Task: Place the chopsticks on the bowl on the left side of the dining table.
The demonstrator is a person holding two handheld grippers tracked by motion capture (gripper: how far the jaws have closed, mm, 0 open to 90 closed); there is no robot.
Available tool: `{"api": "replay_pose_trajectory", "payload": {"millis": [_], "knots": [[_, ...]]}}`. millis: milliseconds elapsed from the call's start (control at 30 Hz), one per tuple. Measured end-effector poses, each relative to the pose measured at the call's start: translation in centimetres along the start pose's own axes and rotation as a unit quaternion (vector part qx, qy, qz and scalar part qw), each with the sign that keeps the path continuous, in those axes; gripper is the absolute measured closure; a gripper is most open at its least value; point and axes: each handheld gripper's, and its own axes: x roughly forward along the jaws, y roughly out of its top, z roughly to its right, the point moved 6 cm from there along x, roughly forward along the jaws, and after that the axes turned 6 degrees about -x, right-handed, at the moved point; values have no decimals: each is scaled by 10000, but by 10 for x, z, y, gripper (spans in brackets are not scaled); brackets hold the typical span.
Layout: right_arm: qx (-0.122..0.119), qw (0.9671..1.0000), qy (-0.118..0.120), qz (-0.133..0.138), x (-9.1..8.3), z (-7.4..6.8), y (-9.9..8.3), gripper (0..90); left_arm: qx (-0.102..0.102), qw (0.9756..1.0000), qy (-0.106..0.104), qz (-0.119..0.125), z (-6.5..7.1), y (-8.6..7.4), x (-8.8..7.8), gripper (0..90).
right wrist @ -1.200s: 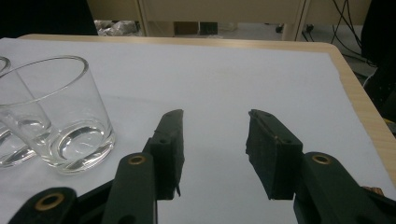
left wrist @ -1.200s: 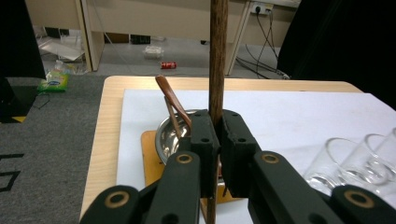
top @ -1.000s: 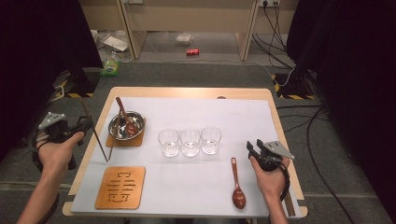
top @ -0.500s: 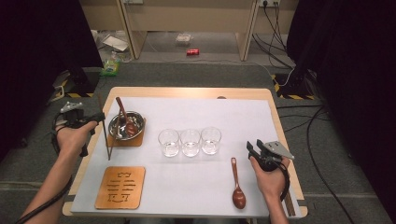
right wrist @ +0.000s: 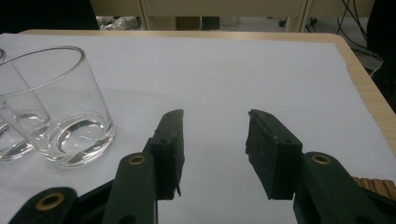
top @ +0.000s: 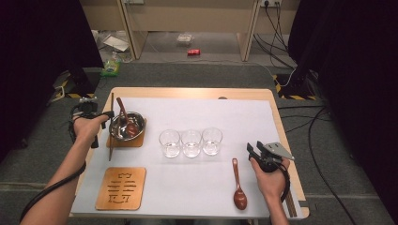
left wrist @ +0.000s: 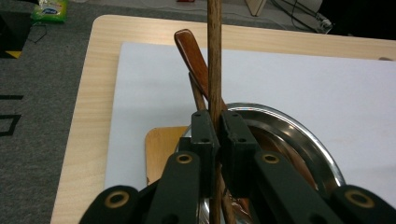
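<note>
My left gripper (top: 106, 115) (left wrist: 217, 125) is shut on a long thin wooden stick (top: 111, 136) (left wrist: 214, 56), held level along the left rim of a steel bowl (top: 136, 132) (left wrist: 299, 140). The bowl rests on a wooden coaster (top: 139, 142) (left wrist: 161, 144), and a brown wooden spoon (top: 122, 110) (left wrist: 192, 52) leans in it. My right gripper (top: 252, 151) (right wrist: 215, 122) stands open at the right side of the table, with nothing between its jaws. A second brown spoon (top: 238, 187) lies on the white mat to its left.
Three clear glasses (top: 190, 142) stand in a row mid-table; the nearest (right wrist: 60, 102) is left of my right jaws. A cut-pattern wooden coaster (top: 121, 187) lies front left. Wooden sticks (top: 291, 202) (right wrist: 373, 184) lie along the table's right edge.
My left hand has carried the stick forward and to the right, from off the table's left edge to beside the bowl. The right hand has stayed still.
</note>
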Motion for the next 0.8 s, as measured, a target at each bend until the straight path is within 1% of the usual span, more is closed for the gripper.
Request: {"api": "replay_pose_trajectory", "payload": {"millis": [167, 233, 333, 433, 567, 600, 700, 767, 800], "knots": [[2, 10000, 15, 2, 0, 0, 0, 567, -135, 9997, 99, -149, -3, -1, 9, 839], [8, 10000, 15, -16, 1, -1, -1, 567, -225, 9994, 150, -196, -4, -2, 11, 838], [8, 10000, 25, -17, 1, -1, -2, 567, -326, 9991, 187, -210, -4, -3, 12, 836], [-4, 10000, 27, -25, 1, -2, -2, 567, -409, 9985, 254, -277, -4, -5, 13, 836], [-15, 10000, 51, -31, 2, -3, -2, 567, -583, 9972, 315, -335, -6, -9, 16, 838], [-11, 10000, 50, -35, 2, -3, -2, 567, -610, 9970, 324, -351, -7, -10, 17, 838], [6, 10000, 47, -7, 1, -3, -1, 567, -784, 9958, 301, -376, -10, -13, 18, 838], [5, 10000, 48, -21, 1, -3, -1, 567, -690, 9961, 425, -364, -12, -13, 18, 838], [5, 10000, 48, -21, 1, -3, -1, 567, -671, 9961, 431, -367, -12, -14, 18, 838]]}}
